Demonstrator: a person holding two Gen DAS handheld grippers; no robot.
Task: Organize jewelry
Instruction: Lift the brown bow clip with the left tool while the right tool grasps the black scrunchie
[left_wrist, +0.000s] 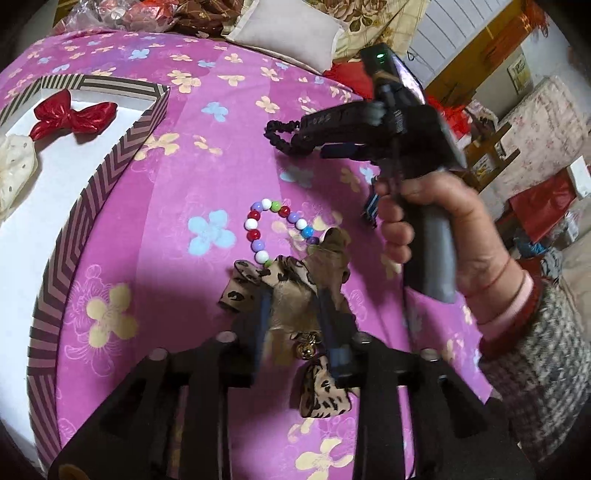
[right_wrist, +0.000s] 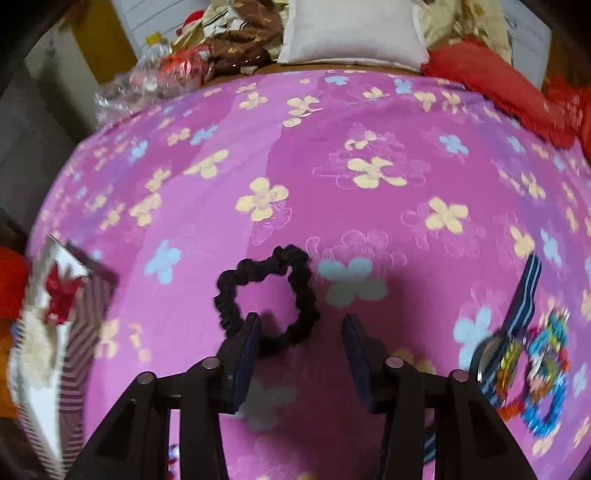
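- My right fingers (right_wrist: 301, 332) stand spread over the black scrunchie (right_wrist: 267, 299). The left one sits on the loop's near-left rim, while the right one is clear of it to the right.
- The scrunchie lies flat on the pink cloth (right_wrist: 369, 129), its ring mostly ahead of my fingers and toward the left one. It has no long axis to line up with.
- My left fingers (left_wrist: 295, 314) straddle the leopard bow (left_wrist: 291, 295); I can't tell if they pinch it.
- The striped box (left_wrist: 92, 192) lies left of the scrunchie. My right hand is the nearer one.
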